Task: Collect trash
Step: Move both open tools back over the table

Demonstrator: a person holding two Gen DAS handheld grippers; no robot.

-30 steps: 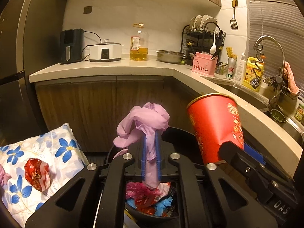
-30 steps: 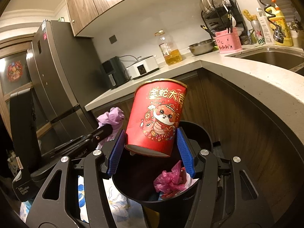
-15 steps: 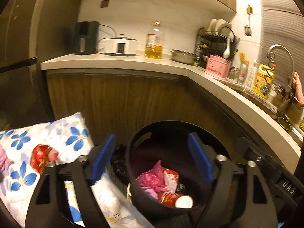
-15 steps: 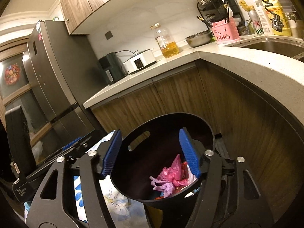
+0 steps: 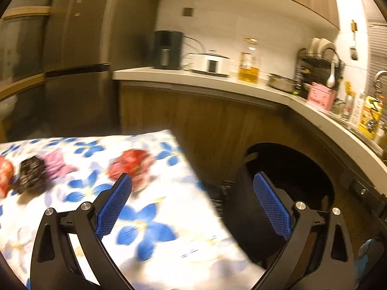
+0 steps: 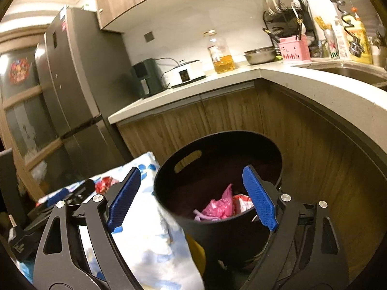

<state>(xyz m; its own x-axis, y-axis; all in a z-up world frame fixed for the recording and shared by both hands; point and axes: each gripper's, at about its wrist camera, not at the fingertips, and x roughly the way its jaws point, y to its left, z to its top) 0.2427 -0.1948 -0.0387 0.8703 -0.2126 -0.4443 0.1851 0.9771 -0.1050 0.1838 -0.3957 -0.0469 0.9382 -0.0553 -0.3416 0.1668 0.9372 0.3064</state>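
On the floral cloth (image 5: 154, 229) lies crumpled red trash (image 5: 131, 165); both grippers opening, empty.

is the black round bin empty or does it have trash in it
Partly filled: the black round bin holds a crumpled pink plastic bag and a red-and-white wrapper at its bottom.

- Left wrist view looks down over the flowered cloth (image 5: 150, 217) — close, blurred.
- Right wrist view faces into the black bin (image 6: 217, 220) — near.
- Both share bin (image 5: 244, 207), cloth (image 6: 145, 249), counter (image 5: 217, 78).
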